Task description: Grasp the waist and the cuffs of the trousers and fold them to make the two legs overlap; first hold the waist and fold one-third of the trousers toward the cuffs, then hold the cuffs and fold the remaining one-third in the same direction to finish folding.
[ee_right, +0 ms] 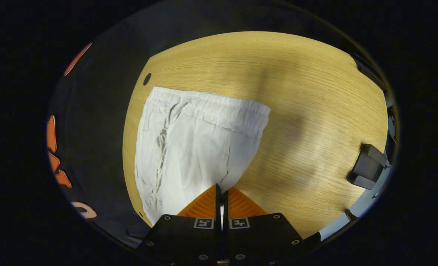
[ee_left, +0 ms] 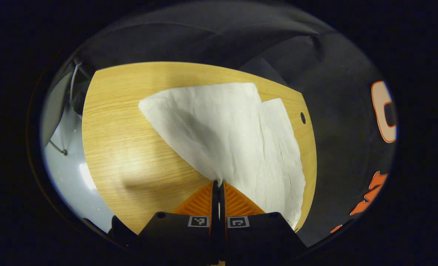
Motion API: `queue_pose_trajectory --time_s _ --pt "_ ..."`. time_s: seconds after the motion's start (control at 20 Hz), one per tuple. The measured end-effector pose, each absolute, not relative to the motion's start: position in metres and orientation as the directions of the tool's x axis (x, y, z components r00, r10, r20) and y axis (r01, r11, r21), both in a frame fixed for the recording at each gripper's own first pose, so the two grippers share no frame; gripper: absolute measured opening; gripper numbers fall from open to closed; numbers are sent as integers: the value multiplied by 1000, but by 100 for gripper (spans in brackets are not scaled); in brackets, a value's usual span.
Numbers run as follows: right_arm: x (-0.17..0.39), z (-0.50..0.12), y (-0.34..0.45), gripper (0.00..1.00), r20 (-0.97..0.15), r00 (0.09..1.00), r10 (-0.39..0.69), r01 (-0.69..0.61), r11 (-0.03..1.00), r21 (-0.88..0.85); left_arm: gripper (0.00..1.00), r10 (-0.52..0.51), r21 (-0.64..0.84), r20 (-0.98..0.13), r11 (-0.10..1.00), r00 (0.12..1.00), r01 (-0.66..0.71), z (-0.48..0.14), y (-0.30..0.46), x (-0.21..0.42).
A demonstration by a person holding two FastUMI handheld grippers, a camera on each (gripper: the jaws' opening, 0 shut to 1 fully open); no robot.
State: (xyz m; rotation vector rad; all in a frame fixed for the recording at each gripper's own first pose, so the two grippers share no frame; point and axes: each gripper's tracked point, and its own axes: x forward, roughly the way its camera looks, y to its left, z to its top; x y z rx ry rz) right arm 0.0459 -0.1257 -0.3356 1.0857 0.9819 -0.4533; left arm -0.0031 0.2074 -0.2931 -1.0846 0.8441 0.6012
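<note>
White trousers (ee_left: 233, 136) lie on the wooden table (ee_left: 130, 147). In the left gripper view my left gripper (ee_left: 218, 183) is shut on an edge of the cloth, which rises from the table to its fingertips; two layers of leg fan out beyond. In the right gripper view the elastic waistband (ee_right: 219, 109) runs across the far end of the trousers (ee_right: 189, 151), with a drawstring hanging at the left. My right gripper (ee_right: 221, 189) is shut on the near edge of the cloth, lifted off the table.
A small round hole (ee_left: 303, 118) marks the table near the trousers, and it shows again in the right gripper view (ee_right: 147, 78). A dark clamp-like block (ee_right: 368, 166) sits at the table's right edge. Black cloth wall surrounds the table; pale floor (ee_left: 65, 173) lies to the left.
</note>
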Motion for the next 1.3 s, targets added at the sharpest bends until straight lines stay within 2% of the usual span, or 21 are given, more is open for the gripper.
queue_pose_trajectory --time_s 0.1,0.2,0.3,0.6,0.9,1.3 --pt "55 -315 -122 0 -818 556 149 700 446 557 4 24 -533 -806 405 591 -743 -271 230 14" --pt "72 -295 -118 0 -792 590 154 666 462 586 4 25 -548 -785 436 619 -714 -255 209 35" --pt "91 -282 -113 0 -774 613 160 636 482 603 4 21 -566 -763 460 646 -684 -240 224 56" --pt "150 -241 -104 0 -716 676 172 562 509 652 4 5 -603 -722 485 692 -633 -213 230 128" --pt "214 -229 -89 0 -701 690 179 532 531 659 4 -21 -613 -688 552 725 -566 -188 237 197" --pt "287 -236 -78 0 -682 709 178 505 546 668 4 -42 -568 -692 647 720 -509 -201 238 289"
